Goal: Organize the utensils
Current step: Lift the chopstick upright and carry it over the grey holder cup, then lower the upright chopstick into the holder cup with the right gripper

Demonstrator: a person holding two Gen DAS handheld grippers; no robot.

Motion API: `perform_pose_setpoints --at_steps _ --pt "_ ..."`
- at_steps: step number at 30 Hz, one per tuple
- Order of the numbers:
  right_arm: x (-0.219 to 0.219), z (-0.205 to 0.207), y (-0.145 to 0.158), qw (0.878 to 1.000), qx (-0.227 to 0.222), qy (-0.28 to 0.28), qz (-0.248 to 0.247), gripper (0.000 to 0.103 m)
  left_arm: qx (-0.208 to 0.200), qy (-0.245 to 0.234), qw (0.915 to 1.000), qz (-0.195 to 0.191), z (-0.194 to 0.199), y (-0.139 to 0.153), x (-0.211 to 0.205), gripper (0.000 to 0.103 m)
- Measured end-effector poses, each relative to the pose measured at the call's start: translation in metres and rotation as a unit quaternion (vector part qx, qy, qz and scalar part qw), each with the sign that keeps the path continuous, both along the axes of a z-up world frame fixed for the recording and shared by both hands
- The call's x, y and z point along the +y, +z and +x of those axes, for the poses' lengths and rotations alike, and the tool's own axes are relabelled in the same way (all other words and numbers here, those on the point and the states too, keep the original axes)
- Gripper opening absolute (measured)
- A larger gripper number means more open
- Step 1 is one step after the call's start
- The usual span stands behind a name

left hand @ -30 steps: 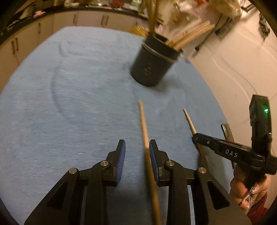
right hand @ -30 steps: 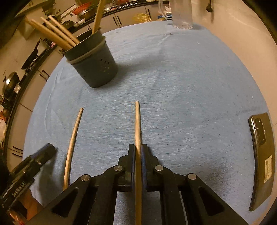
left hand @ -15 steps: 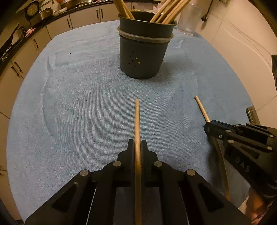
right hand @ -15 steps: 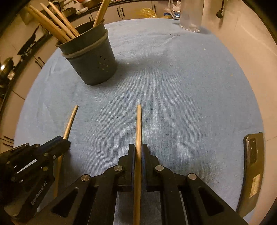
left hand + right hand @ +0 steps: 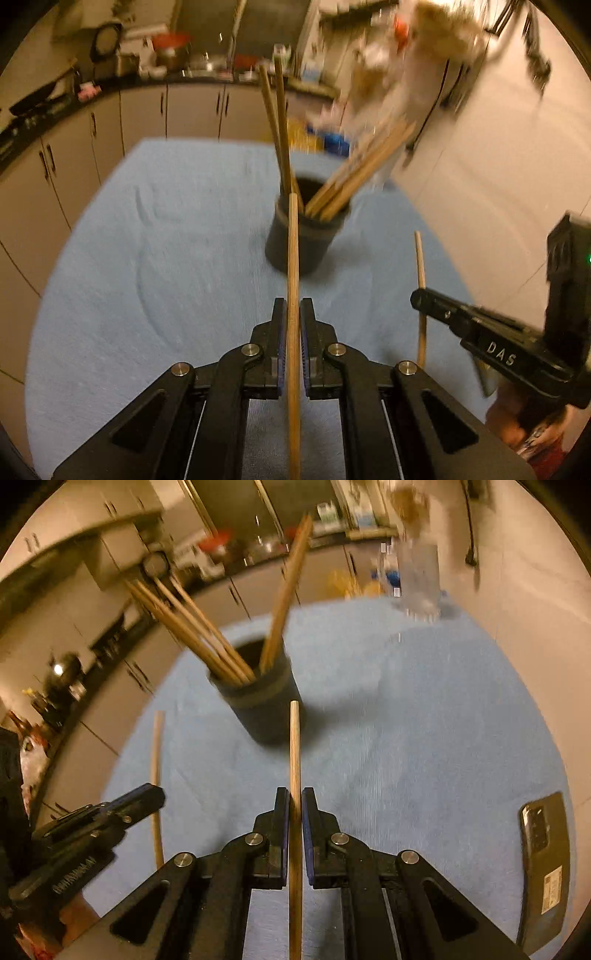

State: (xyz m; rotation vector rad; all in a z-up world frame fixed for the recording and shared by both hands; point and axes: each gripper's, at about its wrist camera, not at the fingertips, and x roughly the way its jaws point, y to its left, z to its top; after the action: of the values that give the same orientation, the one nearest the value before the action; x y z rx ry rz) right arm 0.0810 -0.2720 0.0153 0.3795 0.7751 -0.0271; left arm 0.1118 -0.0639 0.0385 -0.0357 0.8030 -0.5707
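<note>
A dark grey round plastic utensil holder [image 5: 300, 240] stands on a blue towel-like cloth [image 5: 166, 258] covering the table. Inside it, several long wooden chopsticks [image 5: 354, 177] lean in two bunches, one nearly upright and one fanned to the side.

The left gripper [image 5: 293, 314] has its jaws pressed onto one long wooden chopstick [image 5: 293, 258], which points ahead toward the holder, its tip overlapping the holder's near rim in the left wrist view. The right gripper [image 5: 294, 805] pinches a second wooden chopstick [image 5: 294, 753] the same way, its tip just short of the holder's base in its own view.

Each wrist view shows the other gripper off to the side, with its stick angled toward the holder. Only the right wrist view shows a dark smartphone [image 5: 543, 864] lying at the cloth's right edge and a clear glass [image 5: 419, 579], blurred, at the far end. Only the left wrist view shows a green light [image 5: 588, 259] on the right gripper's housing. Kitchen cabinets [image 5: 140, 110] stand behind.
</note>
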Motion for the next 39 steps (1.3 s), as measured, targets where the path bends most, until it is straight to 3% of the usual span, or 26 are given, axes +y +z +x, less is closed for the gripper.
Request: perform_pose_setpoints --at_steps 5,8,39 --pt "0.006 -0.018 0.024 0.998 -0.063 -0.005 -0.002 0.007 -0.029 0.011 0.9993 -0.023 -0.011 0.019 0.014 0.006" --pt "0.008 -0.023 0.031 0.997 -0.078 -0.01 -0.011 0.007 -0.032 0.015 0.9991 -0.022 -0.012 0.019 0.015 0.006" --pt "-0.001 -0.038 0.048 0.994 -0.1 -0.031 -0.001 0.007 -0.051 0.014 0.9981 -0.03 -0.009 0.038 0.009 0.006"
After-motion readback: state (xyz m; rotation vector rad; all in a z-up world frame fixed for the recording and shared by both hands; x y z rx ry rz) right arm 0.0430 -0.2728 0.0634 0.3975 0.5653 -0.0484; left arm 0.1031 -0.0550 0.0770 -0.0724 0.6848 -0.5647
